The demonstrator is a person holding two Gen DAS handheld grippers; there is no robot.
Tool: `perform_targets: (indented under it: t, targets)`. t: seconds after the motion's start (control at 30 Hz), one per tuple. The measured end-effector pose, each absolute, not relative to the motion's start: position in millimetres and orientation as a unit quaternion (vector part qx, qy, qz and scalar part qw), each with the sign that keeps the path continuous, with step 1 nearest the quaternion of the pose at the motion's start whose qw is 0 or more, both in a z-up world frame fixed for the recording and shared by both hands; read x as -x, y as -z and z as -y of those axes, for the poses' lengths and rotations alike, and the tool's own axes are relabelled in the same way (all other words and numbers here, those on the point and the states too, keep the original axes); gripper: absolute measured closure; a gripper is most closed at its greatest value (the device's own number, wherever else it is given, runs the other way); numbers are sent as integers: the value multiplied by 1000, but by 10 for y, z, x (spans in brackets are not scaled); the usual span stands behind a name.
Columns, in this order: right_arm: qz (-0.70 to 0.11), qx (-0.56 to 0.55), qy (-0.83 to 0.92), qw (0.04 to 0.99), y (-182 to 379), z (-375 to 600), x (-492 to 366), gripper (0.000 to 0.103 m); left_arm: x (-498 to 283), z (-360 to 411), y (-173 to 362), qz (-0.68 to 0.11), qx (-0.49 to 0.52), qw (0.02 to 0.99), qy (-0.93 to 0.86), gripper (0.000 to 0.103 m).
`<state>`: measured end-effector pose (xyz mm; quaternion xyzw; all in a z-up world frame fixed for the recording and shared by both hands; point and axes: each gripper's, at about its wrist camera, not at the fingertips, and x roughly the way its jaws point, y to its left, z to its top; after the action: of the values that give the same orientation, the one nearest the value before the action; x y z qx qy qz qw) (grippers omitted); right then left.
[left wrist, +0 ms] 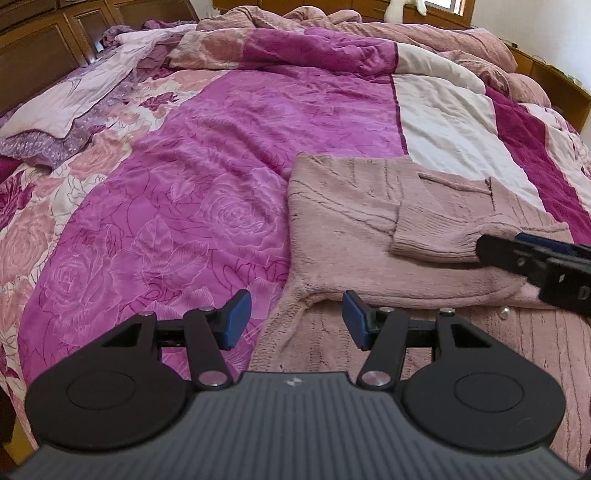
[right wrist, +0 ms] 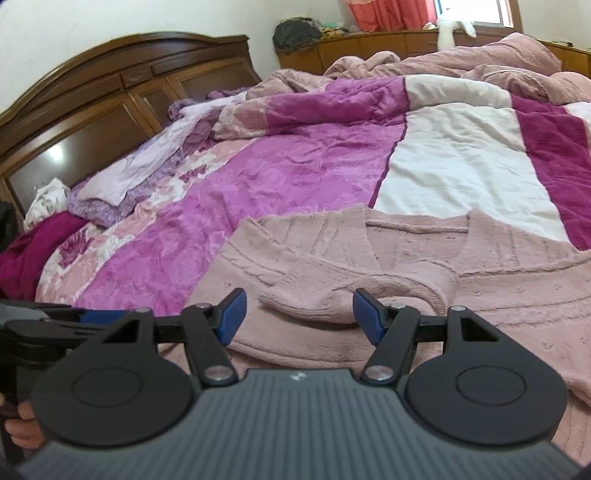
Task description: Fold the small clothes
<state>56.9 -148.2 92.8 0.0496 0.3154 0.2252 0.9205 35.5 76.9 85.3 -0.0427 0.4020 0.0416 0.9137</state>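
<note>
A dusty-pink knitted cardigan (left wrist: 351,229) lies flat on the magenta rose-print quilt (left wrist: 192,192), one sleeve cuff (left wrist: 424,236) folded across its body. My left gripper (left wrist: 296,319) hovers open over the cardigan's near left edge, nothing between its blue pads. The right gripper's black body (left wrist: 539,266) enters from the right over the sleeve. In the right wrist view the cardigan (right wrist: 369,266) fills the near bed, and my right gripper (right wrist: 299,317) stands open just above the folded sleeve cuff (right wrist: 332,299), not touching it. The left gripper (right wrist: 74,325) shows at the left edge.
A dark wooden headboard (right wrist: 110,96) rises at the left. Lilac pillows (left wrist: 74,103) lie near it. A heaped pink blanket (left wrist: 369,26) covers the far side. The quilt has a white panel (right wrist: 461,166) behind the cardigan. A wooden cabinet (right wrist: 351,48) stands beyond the bed.
</note>
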Motion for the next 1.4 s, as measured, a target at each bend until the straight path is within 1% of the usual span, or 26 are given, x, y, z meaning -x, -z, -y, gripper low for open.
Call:
perform_targets:
  t: [0.13, 0.33, 0.47, 0.6, 0.63, 0.67, 0.7, 0.73, 0.77, 0.87, 1.03, 1.17, 1.27, 1.4]
  targets:
    - [-321, -23, -230, 919, -852, 1359, -651, 37, -367, -784, -830, -403, 50, 913, -41, 41]
    - [-315, 57, -250, 914, -762, 1052, -801, 37, -362, -770, -833, -400, 52, 914, -34, 41]
    - [-328, 106, -258, 902, -624, 857, -909, 38, -358, -781, -826, -401, 55, 914, -35, 41]
    - [-336, 119, -233, 905, -523, 821, -987, 39, -347, -785, -823, -402, 57, 913, -36, 41]
    - [-335, 114, -232, 906, -526, 836, -993, 47, -347, -781, -830, -401, 57, 914, -35, 41]
    - [-336, 107, -227, 908, -538, 857, -1000, 62, -348, -785, -829, -400, 56, 914, -34, 41]
    - [-336, 100, -224, 909, -558, 887, -1009, 71, -350, -779, -838, -398, 56, 915, -34, 41]
    - [-337, 96, -219, 911, -576, 913, -1020, 83, -354, -772, -852, -396, 55, 916, -33, 41]
    - [-336, 88, -213, 913, -608, 956, -1030, 86, -358, -761, -869, -394, 53, 917, -32, 41]
    - [-327, 45, -203, 922, -748, 1139, -1030, 88, -391, -713, -932, -385, 49, 921, -28, 41]
    - [-288, -24, -172, 942, -1055, 1577, -972, 89, -537, -590, -984, -371, 37, 928, -15, 41]
    - [-259, -75, -135, 954, -1230, 2026, -897, 89, -762, -518, -921, -367, 28, 930, -12, 41]
    - [-248, -99, -104, 958, -1264, 2359, -819, 89, -948, -488, -819, -372, 18, 928, -21, 41]
    - [-246, -126, -57, 959, -1163, 2783, -706, 89, -1122, -475, -677, -383, 9, 923, -31, 41]
